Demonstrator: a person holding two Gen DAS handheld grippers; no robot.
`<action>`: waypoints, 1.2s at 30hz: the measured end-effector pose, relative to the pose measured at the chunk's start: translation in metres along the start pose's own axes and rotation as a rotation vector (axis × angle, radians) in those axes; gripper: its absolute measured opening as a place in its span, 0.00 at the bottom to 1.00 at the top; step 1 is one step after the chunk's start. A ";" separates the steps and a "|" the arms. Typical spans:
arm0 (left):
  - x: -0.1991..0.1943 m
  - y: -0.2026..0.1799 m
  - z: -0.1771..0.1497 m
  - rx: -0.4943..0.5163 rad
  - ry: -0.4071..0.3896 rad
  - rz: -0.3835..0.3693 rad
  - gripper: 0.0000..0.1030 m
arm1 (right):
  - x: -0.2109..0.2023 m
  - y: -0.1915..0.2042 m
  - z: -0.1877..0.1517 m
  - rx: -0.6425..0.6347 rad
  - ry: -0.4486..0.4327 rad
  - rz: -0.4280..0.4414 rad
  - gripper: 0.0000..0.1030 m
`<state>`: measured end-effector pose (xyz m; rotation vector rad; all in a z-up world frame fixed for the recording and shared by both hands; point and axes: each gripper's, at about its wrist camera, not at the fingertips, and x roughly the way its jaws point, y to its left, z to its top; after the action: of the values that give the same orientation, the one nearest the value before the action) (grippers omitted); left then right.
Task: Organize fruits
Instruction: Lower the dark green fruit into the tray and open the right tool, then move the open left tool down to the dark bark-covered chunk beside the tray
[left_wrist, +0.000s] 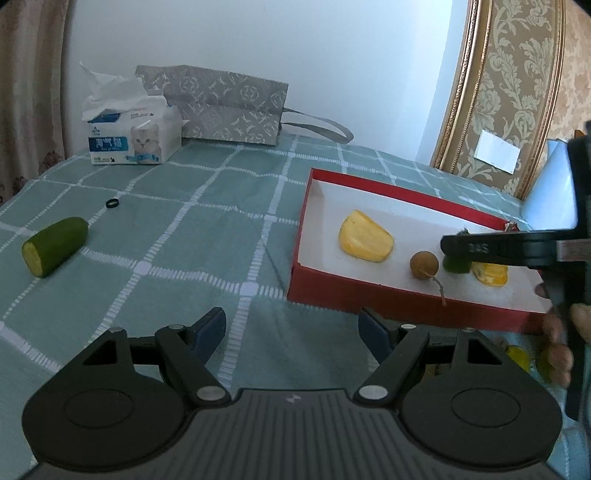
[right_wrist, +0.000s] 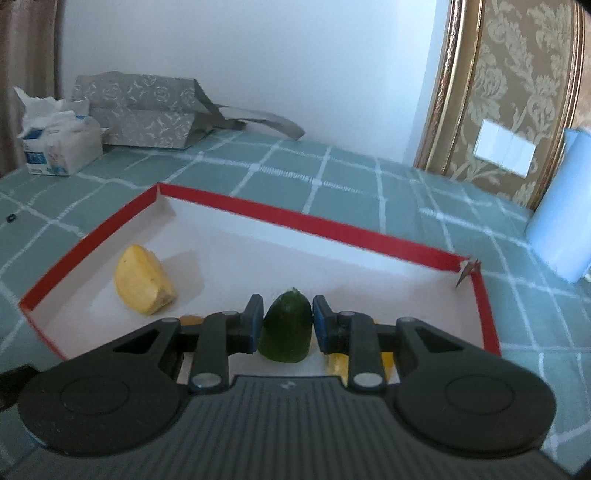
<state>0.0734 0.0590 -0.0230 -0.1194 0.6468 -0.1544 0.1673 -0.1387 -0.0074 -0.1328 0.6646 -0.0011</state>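
Left wrist view: the left gripper (left_wrist: 291, 332) hangs over the checked cloth (left_wrist: 184, 229) with its fingers spread wide and nothing between them. The one piece of produce outside the box, a cut cucumber piece (left_wrist: 55, 245), lies on the cloth at about ten o'clock from those fingers, well apart from them. Its long axis runs from its pale cut face at the lower left to its rounded end at the upper right, so it lies slantwise to the line the fingers point along. The red box (left_wrist: 406, 299) sits at about two o'clock. Inside it are a yellow fruit wedge (left_wrist: 365, 236), a small brown round fruit (left_wrist: 424, 263) with a stem, and a second yellow piece (left_wrist: 491, 275). The right gripper (left_wrist: 458, 254) reaches in from three o'clock, with a small green piece (left_wrist: 455, 265) just under its tip. The left gripper is clearly the nearer one to the cucumber piece. Reaching it would probably call for a swing toward ten o'clock and a turn of the wrist so the fingers cross its short width.

Right wrist view: the right gripper (right_wrist: 287, 325) is closed on the small green piece (right_wrist: 285, 328), its pointed end at twelve o'clock, held above the white floor of the red box (right_wrist: 295, 218). The yellow fruit wedge (right_wrist: 142, 282) lies at ten o'clock inside the box. Here the release looks close.
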 end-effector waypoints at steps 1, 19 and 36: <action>0.000 0.000 0.000 -0.003 0.003 -0.005 0.77 | 0.001 0.002 0.001 -0.005 0.002 -0.010 0.27; -0.001 -0.003 -0.003 0.005 -0.011 0.002 0.77 | -0.145 -0.030 -0.087 -0.052 -0.491 -0.234 1.00; -0.011 -0.031 -0.010 0.047 -0.048 -0.045 0.77 | -0.162 -0.040 -0.130 -0.046 -0.499 -0.340 1.00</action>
<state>0.0554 0.0303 -0.0200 -0.0920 0.5928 -0.2092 -0.0383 -0.1876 -0.0037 -0.2788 0.1376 -0.2722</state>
